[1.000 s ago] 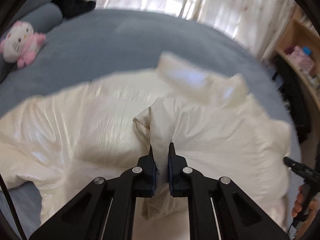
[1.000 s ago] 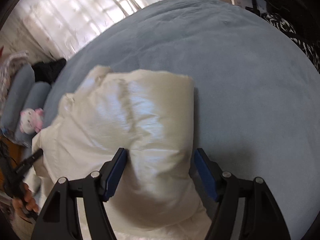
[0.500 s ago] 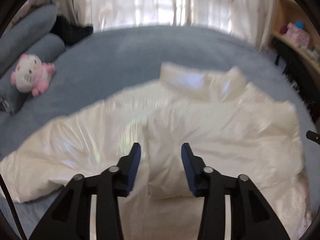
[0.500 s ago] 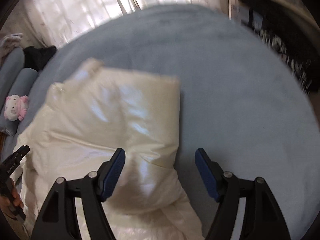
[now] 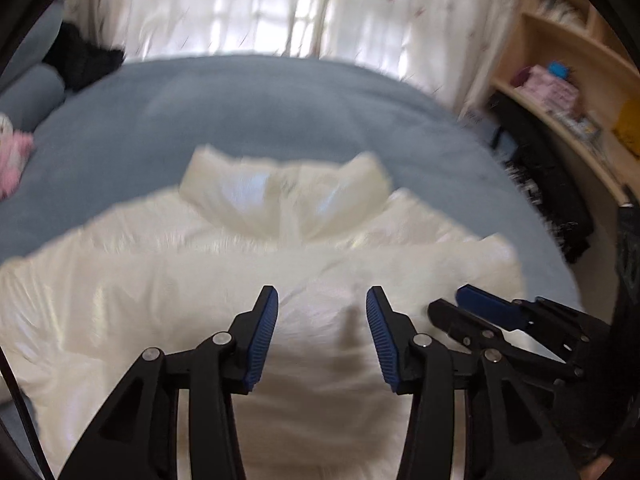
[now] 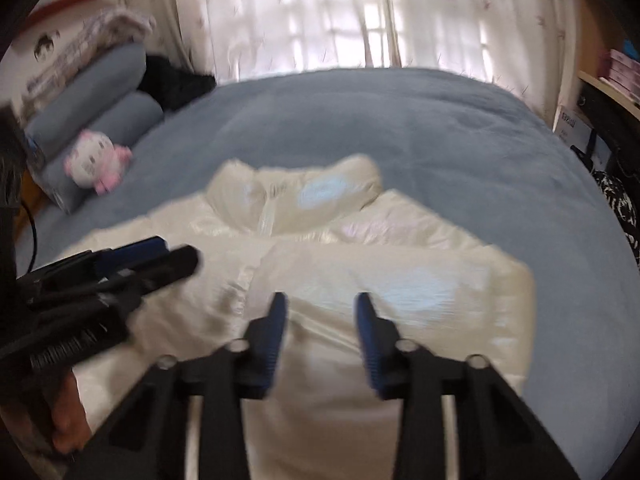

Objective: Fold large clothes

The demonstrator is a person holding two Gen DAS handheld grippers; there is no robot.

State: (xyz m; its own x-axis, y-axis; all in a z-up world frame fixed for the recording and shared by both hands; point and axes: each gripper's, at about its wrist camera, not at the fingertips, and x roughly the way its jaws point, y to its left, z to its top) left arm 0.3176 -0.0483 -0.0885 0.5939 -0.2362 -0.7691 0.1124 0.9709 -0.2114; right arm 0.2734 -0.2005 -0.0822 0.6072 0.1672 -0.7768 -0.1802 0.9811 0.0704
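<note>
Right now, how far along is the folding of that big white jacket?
Partway, it seems. A sleeve of the white puffer jacket already lies folded across its front on the blue bed. Nothing is in hand: the left hand-held gripper is open and the right hand-held gripper is closing on nothing. Folding the body remains.

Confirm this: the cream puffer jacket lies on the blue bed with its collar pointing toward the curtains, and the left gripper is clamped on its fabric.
Not quite. The left gripper is not clamped: the left wrist view shows its jaws apart above the jacket, with no fabric pinched. The rest holds: the jacket lies on the blue bed, collar toward the curtains.
</note>
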